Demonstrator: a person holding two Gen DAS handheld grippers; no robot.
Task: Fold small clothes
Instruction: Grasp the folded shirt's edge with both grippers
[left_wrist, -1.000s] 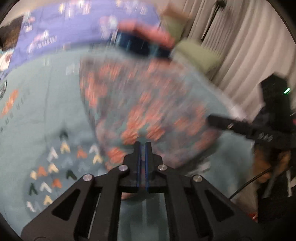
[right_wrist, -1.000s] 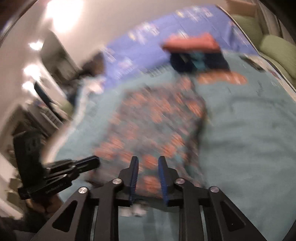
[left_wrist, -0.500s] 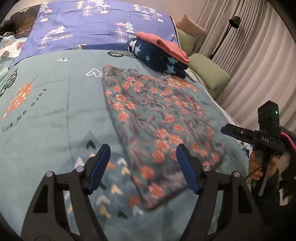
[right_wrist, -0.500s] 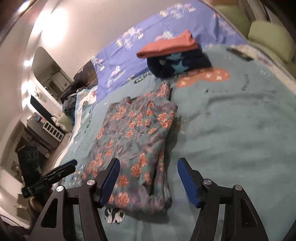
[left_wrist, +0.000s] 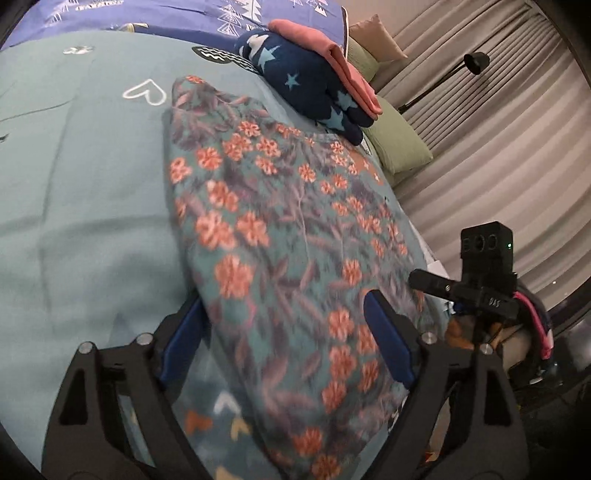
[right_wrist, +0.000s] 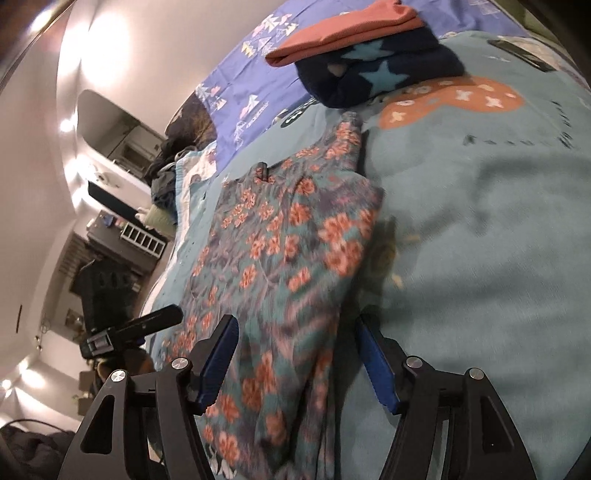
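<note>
Floral garment (left_wrist: 280, 258) lies folded lengthwise on the teal bed (left_wrist: 81, 206). Left claw (left_wrist: 284, 354) and right claw (right_wrist: 299, 365), both released, straddle its near end.

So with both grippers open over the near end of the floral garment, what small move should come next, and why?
Probably close both on the near hem. The left gripper and right gripper are open, straddling the near end of the floral garment, which lies flat and long on the bedspread, so another fold toward the folded stack looks due.
</note>
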